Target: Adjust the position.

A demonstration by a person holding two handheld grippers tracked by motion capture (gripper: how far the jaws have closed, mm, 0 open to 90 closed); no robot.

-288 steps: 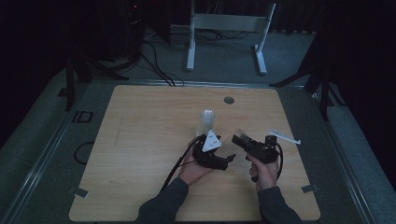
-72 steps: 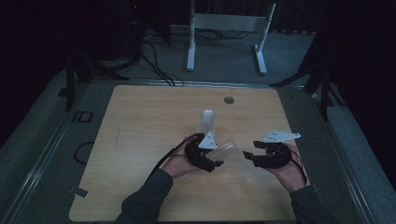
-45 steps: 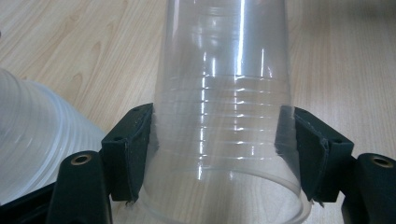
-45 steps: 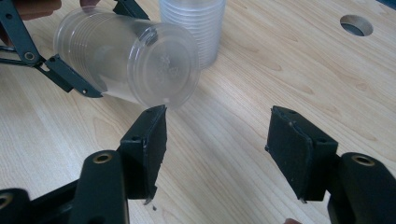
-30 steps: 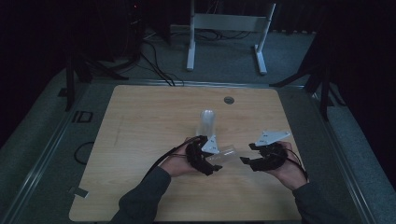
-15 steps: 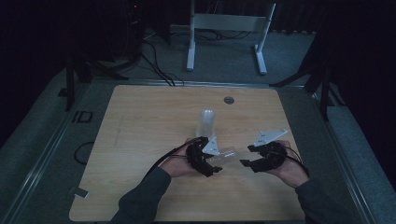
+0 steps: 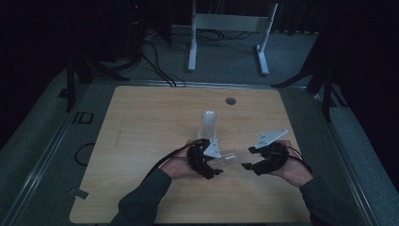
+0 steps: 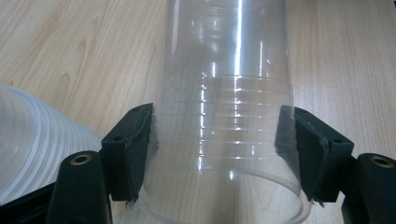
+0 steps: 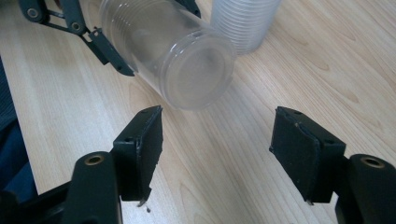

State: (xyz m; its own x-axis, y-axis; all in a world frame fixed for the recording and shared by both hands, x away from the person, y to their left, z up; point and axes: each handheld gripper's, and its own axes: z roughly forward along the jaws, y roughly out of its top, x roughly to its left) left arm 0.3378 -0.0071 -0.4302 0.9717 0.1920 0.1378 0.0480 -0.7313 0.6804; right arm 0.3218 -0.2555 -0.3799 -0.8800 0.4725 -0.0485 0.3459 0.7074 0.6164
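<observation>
Now, step: we hold one clear cup sideways above the tabletop, near the cup stack.
Left gripper: fingers clamped on it.
Right gripper: fingers just opening, empty.
Next: we'd judge seizing the cup's base.

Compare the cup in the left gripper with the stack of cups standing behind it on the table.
The held cup lies level, its base toward the right gripper; the stack of cups stands upright on the table. The held cup is clamped between the left gripper pads; the stack stands free, untouched. The held cup looks clear and single; the stack looks milky with crowded rims. Both are transparent ribbed plastic.
</observation>
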